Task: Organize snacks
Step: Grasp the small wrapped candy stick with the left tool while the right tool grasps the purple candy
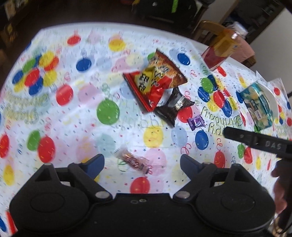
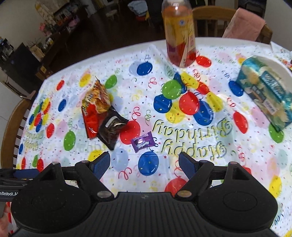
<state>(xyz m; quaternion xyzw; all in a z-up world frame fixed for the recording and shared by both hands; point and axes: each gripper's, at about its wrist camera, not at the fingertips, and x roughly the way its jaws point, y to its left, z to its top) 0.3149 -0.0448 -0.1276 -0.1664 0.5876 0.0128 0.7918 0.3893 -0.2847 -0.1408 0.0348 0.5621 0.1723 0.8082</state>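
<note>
Left wrist view: left gripper [image 1: 142, 163] gapes wide over a small candy [image 1: 134, 160] — right gripper [image 2: 144, 164] also wide, empty, near the purple candy [image 2: 144, 141].

Two wrist fisheyes, both angled down over the tablecloth [image 1: 87, 76], sharing the purple candy [image 2: 144, 141].

A round desk [image 2: 73, 182] under a white balloon-printed plastic cloth fills the view; beyond it stand wooden chairs [image 2: 206, 12], one draped with pink fabric [image 2: 244, 23], a dark floor [image 2: 109, 36] and cluttered shelves [image 2: 60, 20].
</note>
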